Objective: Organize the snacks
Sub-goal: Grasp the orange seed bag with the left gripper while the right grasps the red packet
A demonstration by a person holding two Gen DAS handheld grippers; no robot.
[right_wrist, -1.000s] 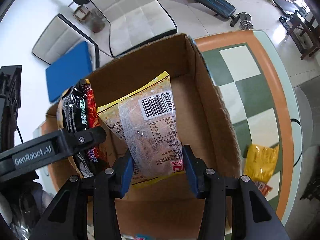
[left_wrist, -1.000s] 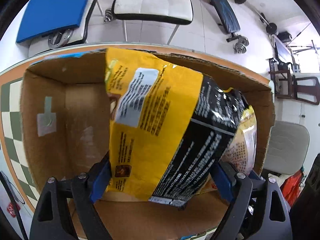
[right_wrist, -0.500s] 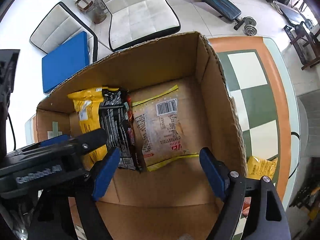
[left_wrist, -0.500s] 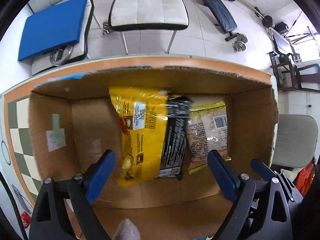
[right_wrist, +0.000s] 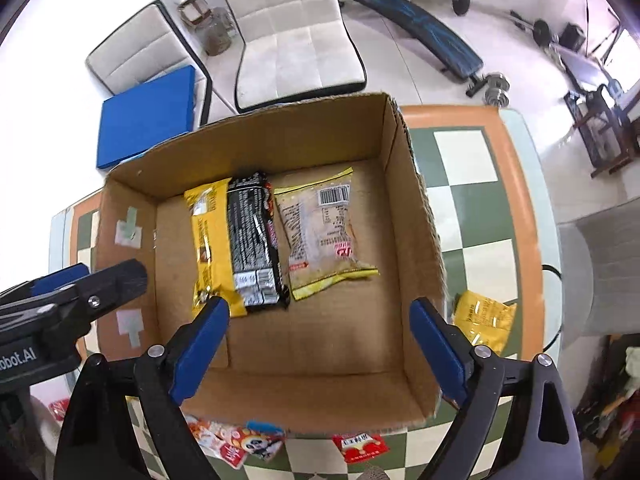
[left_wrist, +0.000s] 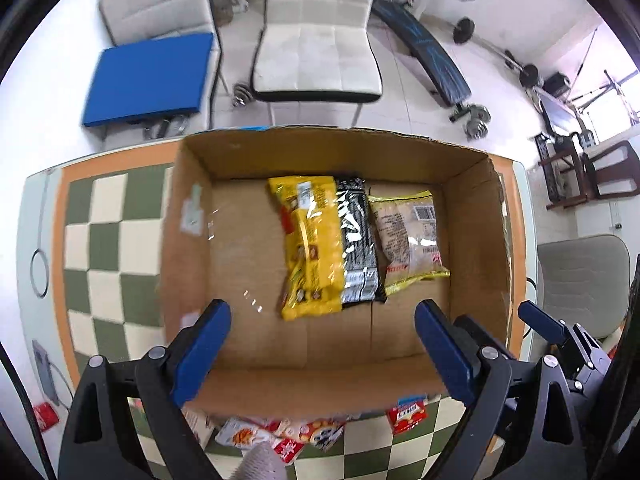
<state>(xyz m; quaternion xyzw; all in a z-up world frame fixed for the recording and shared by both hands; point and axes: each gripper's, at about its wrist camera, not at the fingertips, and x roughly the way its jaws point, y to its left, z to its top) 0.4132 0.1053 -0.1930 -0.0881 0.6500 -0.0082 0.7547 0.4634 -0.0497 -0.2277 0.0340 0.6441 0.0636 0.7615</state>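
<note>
Hovering spread and empty above the open brown cardboard box (left_wrist: pixel 192 216), the left tongs (left_wrist: pixel 322 344) and right tongs (right_wrist: pixel 320 330) face three packets ahead, side by side: yellow foil packet (left_wrist: pixel 306 240), black wrapper (left_wrist: pixel 357 236), clear bag (left_wrist: pixel 412 236), seemingly to save room.

My jaws hang spread above the near end of the box (left_wrist: pixel 332 384), which sits on the counter (left_wrist: pixel 116 248). Three packets lie side by side in it toward the far wall: the large bag (left_wrist: pixel 310 246) left, the dark packet (left_wrist: pixel 358 242) touching it, the sealed bun packet (left_wrist: pixel 410 236) right. More snack packets (right_wrist: pixel 240 442) lie on the counter before the box, and another packet (right_wrist: pixel 484 320) lies right of it.
</note>
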